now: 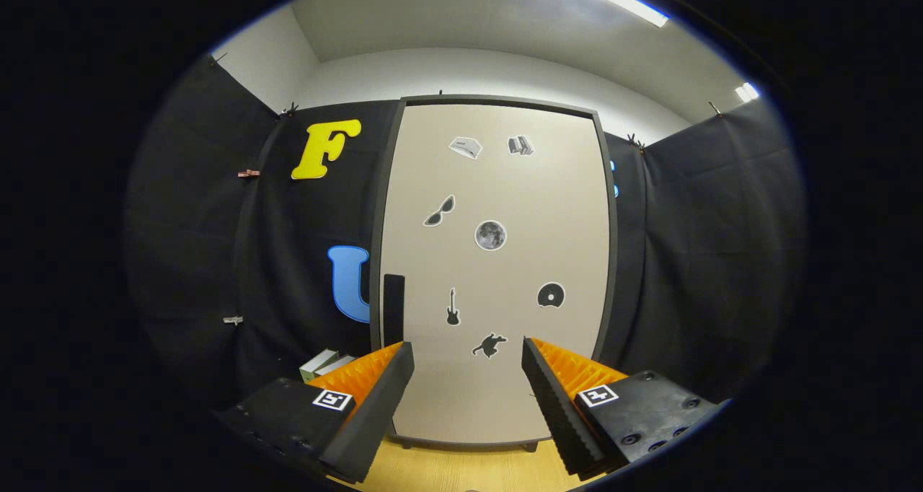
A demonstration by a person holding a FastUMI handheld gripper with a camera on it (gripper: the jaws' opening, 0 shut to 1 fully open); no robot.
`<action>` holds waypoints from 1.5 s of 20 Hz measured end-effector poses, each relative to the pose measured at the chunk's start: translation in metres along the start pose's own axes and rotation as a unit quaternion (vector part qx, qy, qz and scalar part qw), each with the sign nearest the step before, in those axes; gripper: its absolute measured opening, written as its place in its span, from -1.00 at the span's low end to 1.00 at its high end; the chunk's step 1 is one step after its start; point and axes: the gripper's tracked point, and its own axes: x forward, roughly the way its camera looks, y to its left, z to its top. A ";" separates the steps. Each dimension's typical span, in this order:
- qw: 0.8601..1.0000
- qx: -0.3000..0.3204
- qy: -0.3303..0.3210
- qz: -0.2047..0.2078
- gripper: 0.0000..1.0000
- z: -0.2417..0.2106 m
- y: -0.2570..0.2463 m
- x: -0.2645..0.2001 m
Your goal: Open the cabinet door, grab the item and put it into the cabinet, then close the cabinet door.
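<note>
The gripper (467,366) faces a tall cabinet (497,261) that stands upright on a light wooden table (461,467). Its two fingers, orange with black ribbed pads (375,405), are spread wide apart and nothing is between them; they do not touch the cabinet. The cabinet door (505,376) is beige with a dark frame and it is closed. On the left edge of the door there is a black vertical handle (394,308), just above and beyond the tip of the left finger. Several stickers are on the door, among them a pair of sunglasses (440,211), a moon (490,235), a guitar (453,307) and a disc (551,295). The item to put inside seems to be a small box, white and green (326,364); it lies on the table to the left of the cabinet, near the black cloth wall (288,275), and the left finger partly hides it.
</note>
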 end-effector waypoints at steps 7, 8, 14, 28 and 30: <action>1.000 0.002 -0.012 0.027 0.95 0.003 0.035 0.020; 0.999 0.003 -0.013 0.032 0.94 0.002 0.042 0.025; 0.999 0.006 -0.006 0.050 0.94 -0.013 0.078 0.061; 0.999 0.015 0.013 0.027 0.82 -0.045 0.097 0.145; 0.999 0.026 0.016 0.021 0.82 -0.049 0.099 0.153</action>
